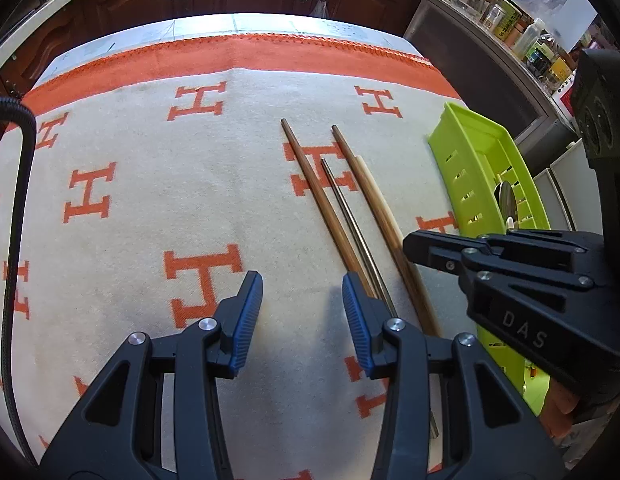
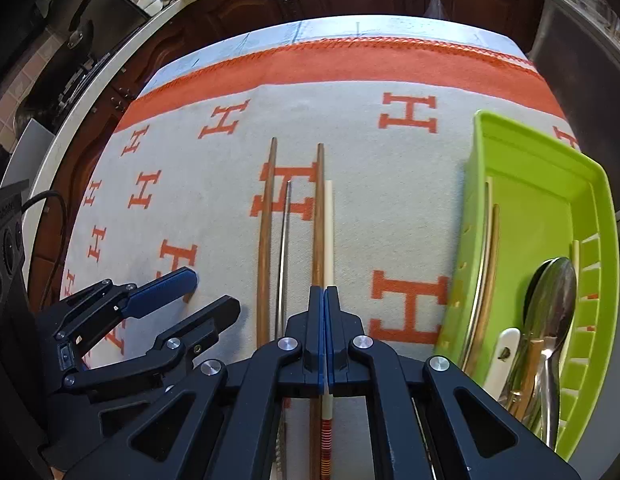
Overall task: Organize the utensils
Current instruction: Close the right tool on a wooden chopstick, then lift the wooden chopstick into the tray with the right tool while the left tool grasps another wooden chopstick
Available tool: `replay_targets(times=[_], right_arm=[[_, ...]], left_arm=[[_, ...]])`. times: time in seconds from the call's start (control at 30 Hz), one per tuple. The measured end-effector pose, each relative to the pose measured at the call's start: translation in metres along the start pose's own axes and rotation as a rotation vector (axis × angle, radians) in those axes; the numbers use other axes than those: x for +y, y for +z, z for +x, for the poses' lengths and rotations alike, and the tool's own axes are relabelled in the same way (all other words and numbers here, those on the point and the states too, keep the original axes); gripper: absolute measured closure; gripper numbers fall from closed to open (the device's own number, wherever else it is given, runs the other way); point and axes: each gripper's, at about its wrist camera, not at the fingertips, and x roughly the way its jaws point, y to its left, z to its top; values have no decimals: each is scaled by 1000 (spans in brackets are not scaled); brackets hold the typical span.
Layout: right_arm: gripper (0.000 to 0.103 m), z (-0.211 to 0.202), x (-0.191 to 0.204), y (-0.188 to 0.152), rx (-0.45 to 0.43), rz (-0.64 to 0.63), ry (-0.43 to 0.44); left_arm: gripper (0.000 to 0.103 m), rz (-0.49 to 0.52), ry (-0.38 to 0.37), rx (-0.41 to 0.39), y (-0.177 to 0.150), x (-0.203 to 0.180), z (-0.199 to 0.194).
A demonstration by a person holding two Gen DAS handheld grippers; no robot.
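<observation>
Kitchen cabinets back a desk [image 2: 214, 224] draped in an H-patterned cloth. At centre frame lie four chopsticks: two brown, one metal [image 2: 284, 248], one pale [image 2: 328, 232]. The right gripper [image 2: 325, 300] has its fingers fully closed on the pale chopstick beside a brown one [image 2: 318, 220]. The left gripper [image 1: 302, 308] hangs half open and empty at lower left. A green tray [image 2: 529, 208] at right holds spoons [image 2: 549, 304]. Lift straight, keeping the stick level, so its neighbour stays put.
</observation>
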Motion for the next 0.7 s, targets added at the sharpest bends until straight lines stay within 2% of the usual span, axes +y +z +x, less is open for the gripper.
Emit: replay_targets(times=[0.27,0.37,0.47,0.57,0.6,0.7], right_arm=[[100,8,9,2,22,-35,-16],[93,14,11,1,46,-45,-28],[92,16,16,1,31,-59,-47],[92,16,20,0,15,-76,-69],[96,16,22,-1,3,-89,-86],[97,13,24,-5,-11,-88,-106]], left_arm=[[65,-21,7,5,0,10,0],[65,-24,4,4,-1,12,1],[65,-26,0,3,-1,12,1],[65,-28,-1,3,-2,12,1],[65,-28,-1,3,-2,13,1],[65,-29,-3,6,-3,14,0]])
